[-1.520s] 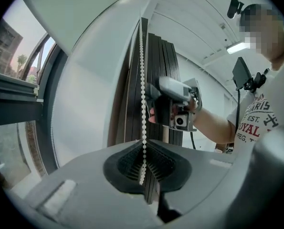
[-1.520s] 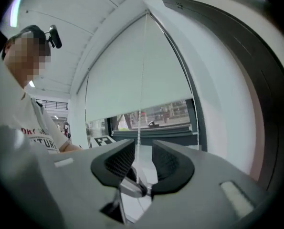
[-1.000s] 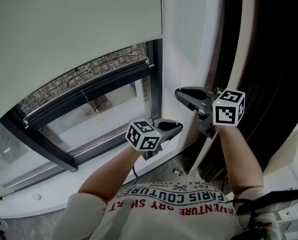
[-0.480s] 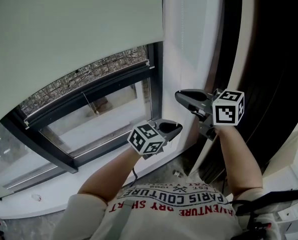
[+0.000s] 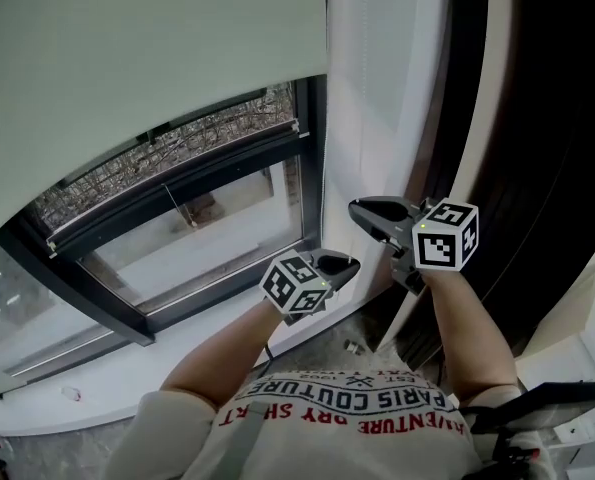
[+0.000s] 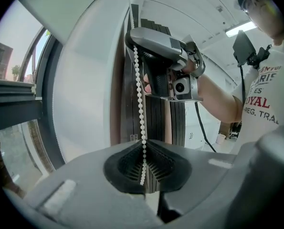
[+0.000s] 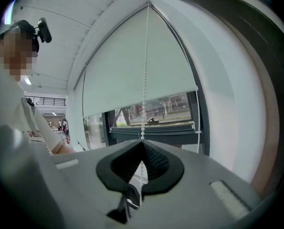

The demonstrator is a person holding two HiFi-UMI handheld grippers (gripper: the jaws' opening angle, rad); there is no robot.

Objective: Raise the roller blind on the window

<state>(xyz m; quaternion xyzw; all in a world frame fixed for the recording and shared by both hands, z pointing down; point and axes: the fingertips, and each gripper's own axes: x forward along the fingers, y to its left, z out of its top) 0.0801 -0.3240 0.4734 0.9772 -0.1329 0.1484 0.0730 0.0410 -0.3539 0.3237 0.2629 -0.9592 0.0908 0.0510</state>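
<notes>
Head view: both grippers are up at the right edge of the window, in front of the white wall strip between the window frame and a dark panel. The right gripper is the higher one. The left gripper is just below it and closer to the frame. A bare forearm is behind each.

Left gripper view: jaws clamped on the bead chain, with beads visible between the ribbed pads. The strand runs straight up from there into the tips of the right gripper, so both are on the same strand, one above the other and close but not touching.

Right gripper view: jaws pinched on the chain too. The strand enters at the tips, shows again through the gap below the pads, and goes up as a straight line to the top of the window. The second strand hangs free along the frame on the right.

The roller blind is pale grey-green and covers the upper part of the window. Its bottom edge is partway down, with glass exposed below it. The white sill is under the frame.
</notes>
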